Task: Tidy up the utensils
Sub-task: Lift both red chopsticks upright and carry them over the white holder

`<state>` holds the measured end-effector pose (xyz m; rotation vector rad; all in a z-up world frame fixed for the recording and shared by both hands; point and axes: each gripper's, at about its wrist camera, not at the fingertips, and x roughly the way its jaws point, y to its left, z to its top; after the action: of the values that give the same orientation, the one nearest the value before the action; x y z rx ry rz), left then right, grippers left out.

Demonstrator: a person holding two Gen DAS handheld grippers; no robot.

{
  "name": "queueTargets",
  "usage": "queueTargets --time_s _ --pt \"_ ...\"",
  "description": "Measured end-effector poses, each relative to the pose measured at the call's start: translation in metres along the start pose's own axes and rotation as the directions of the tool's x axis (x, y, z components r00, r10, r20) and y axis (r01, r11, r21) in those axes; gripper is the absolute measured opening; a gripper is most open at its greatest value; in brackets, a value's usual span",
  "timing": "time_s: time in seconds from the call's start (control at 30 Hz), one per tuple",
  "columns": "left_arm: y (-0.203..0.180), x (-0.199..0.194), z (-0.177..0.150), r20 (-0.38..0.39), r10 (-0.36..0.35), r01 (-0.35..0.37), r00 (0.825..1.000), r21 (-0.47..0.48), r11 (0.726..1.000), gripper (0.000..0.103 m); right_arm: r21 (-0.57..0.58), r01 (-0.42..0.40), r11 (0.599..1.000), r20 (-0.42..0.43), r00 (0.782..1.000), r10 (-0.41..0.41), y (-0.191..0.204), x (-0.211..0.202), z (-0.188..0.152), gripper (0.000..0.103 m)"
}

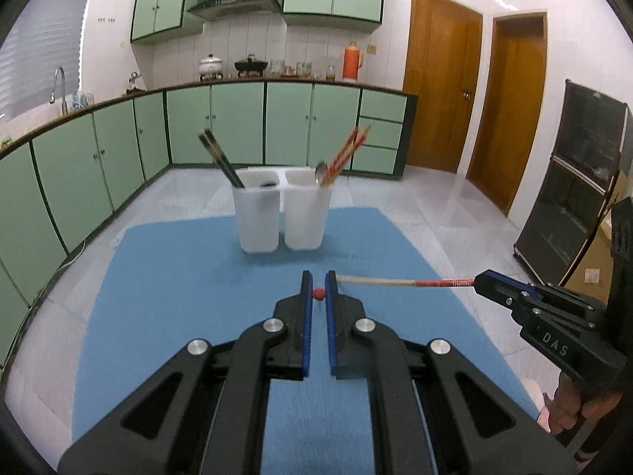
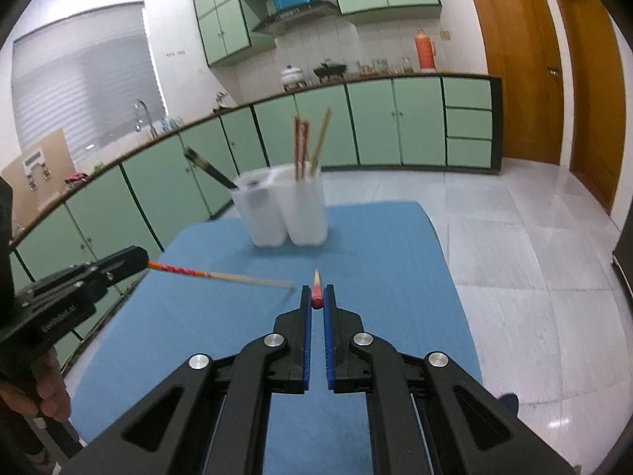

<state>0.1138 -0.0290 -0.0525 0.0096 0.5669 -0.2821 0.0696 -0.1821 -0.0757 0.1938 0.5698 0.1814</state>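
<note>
Chopsticks, pale wood with red-patterned tops, sit one in each of your grippers above the blue mat [image 1: 166,277]. Your left gripper [image 1: 319,293] is clamped on the red end of one chopstick [image 2: 221,276], seen end-on in its own camera. Your right gripper [image 2: 316,301] pinches the other chopstick [image 1: 399,282] by its red end. Beyond them on the mat stands the white two-compartment plastic holder [image 1: 281,213]: dark chopsticks [image 1: 219,162] lean in its left compartment, red chopsticks [image 1: 348,152] and a metal spoon [image 1: 320,170] in the right.
</note>
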Motion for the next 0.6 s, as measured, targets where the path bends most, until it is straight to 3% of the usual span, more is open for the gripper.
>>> queueTargets --time_s 0.6 --pt "0.022 -0.018 0.048 0.122 0.002 0.003 0.993 -0.036 0.999 0.005 -0.074 -0.063 0.995 0.151 0.986 0.074 0.027 -0.013 0.078 0.006"
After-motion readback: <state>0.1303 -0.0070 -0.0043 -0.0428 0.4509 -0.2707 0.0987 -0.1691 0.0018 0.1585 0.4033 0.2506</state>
